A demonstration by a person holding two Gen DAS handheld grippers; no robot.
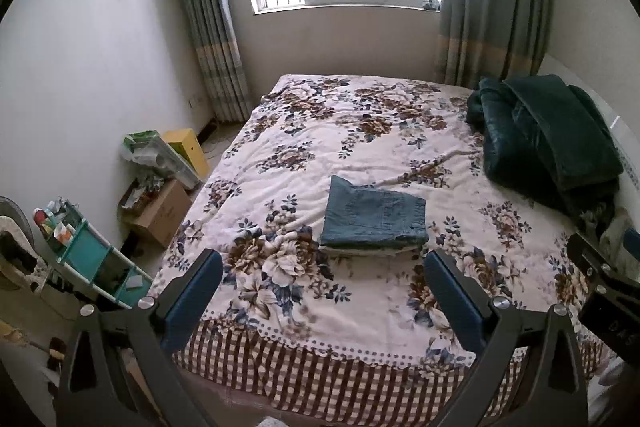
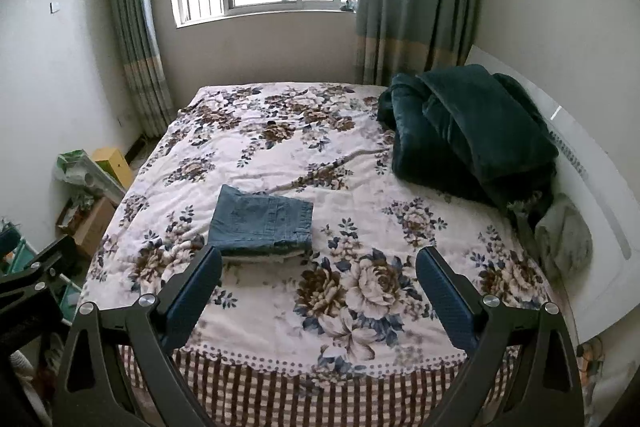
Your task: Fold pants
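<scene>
A pair of blue jeans [image 1: 374,217] lies folded into a compact square on the floral bedspread [image 1: 360,131], on top of a few pale folded layers. It also shows in the right wrist view [image 2: 262,221]. My left gripper [image 1: 322,261] is open and empty, held above the near edge of the bed, just short of the jeans. My right gripper [image 2: 318,259] is open and empty, to the right of the jeans and nearer than them. The right gripper's body shows at the right edge of the left wrist view [image 1: 604,283].
A dark green folded blanket [image 2: 472,131] lies at the bed's far right by a white headboard [image 2: 592,211]. A grey bundle [image 2: 564,239] lies below it. Boxes [image 1: 160,211] and a teal shelf [image 1: 92,259] stand on the floor left of the bed.
</scene>
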